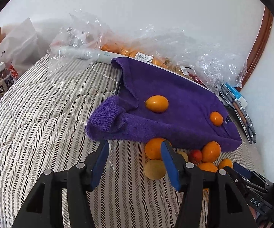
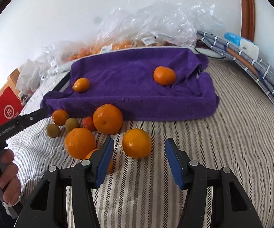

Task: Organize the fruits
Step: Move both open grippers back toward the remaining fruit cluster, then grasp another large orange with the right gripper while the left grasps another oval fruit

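Observation:
A purple towel point(image 2: 137, 87) covers a raised tray on the striped bedspread; it also shows in the left wrist view point(image 1: 165, 110). Two small oranges lie on it, one on the left point(image 2: 81, 84) and one on the right point(image 2: 164, 75). In front of the towel lies a loose heap of oranges point(image 2: 107, 118), small green fruits point(image 2: 52, 130) and a red one point(image 2: 88, 123). One orange point(image 2: 136, 143) lies just ahead of my open, empty right gripper point(image 2: 138, 152). My left gripper point(image 1: 135, 152) is open and empty, with an orange point(image 1: 154, 148) beyond its right finger.
Clear plastic bags point(image 2: 156, 24) of fruit lie behind the towel against the white wall. Folded grey checked cloth point(image 2: 247, 62) and a blue-white box point(image 2: 241, 43) lie at the right. A tea bottle point(image 1: 2, 79) and white bag point(image 1: 19, 43) stand at the left.

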The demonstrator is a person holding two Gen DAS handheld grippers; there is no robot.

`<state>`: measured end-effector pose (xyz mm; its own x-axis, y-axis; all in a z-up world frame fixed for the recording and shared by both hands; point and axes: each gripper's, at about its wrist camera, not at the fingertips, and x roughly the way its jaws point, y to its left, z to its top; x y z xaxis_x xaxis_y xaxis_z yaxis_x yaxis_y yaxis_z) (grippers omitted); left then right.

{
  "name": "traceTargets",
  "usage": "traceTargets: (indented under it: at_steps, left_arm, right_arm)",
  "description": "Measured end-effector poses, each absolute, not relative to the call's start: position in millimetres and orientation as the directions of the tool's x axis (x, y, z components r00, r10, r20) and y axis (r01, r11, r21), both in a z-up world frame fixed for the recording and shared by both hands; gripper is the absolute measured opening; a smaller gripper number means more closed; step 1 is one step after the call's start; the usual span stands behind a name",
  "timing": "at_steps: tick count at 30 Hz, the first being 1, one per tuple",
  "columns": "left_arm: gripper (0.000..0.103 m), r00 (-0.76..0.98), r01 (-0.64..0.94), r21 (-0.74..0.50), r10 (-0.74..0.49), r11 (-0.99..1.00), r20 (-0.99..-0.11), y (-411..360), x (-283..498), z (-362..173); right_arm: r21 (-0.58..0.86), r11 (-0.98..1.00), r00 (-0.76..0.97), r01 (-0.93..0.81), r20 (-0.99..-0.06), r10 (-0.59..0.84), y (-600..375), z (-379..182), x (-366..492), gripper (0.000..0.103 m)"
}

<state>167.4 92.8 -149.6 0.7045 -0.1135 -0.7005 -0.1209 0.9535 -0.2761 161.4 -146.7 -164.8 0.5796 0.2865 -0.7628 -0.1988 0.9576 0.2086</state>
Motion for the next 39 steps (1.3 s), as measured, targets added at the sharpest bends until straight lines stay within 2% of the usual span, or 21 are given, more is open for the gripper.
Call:
traceTargets:
  at_steps: [3,5,6,15,23,29,34,39]
  left_arm:
    - [0.054,0.699,-0.110,-0.262,-0.113,0.959,-0.706,88,169,-151]
    - [0.054,0.691,-0.092,-0.271,-0.135,0.958,-0.711,85,170,-153]
    - [0.054,0.687,-0.083,-0.277,-0.146,0.957,-0.712,84,171,-153]
    - [0.053,0.659,-0.036,-0.318,-0.217,0.948,-0.720,71,181,-157]
    - [0.052,0.594,-0.045,-0.279,-0.199,0.959,-0.779,63,200,-162]
    - [0.052,0.597,-0.052,-0.372,-0.270,0.927,-0.756,71,202,-166]
    - [0.036,0.611,-0.062,-0.330,-0.226,0.942,-0.759,68,201,-168]
    - [0.035,0.618,-0.061,-0.361,-0.249,0.931,-0.746,72,199,-166]
  right_arm:
    - [0.223,0.955,0.552,-0.197,-0.780,0.296,-143,-172,170,0.050]
    - [0.206,0.959,0.555,-0.194,-0.783,0.280,-140,-175,172,0.042]
    - [0.206,0.959,0.558,-0.197,-0.780,0.282,-140,-175,172,0.034]
    - [0.210,0.966,0.610,-0.152,-0.749,0.259,-162,-171,165,0.034]
    - [0.273,0.954,0.616,-0.124,-0.733,0.290,-172,-172,166,0.034]
    - [0.272,0.953,0.624,-0.131,-0.725,0.293,-172,-171,164,0.034]
    - [0.263,0.956,0.619,-0.126,-0.732,0.283,-170,-172,164,0.034]
    - [0.259,0.958,0.623,-0.125,-0.731,0.279,-170,-172,163,0.034]
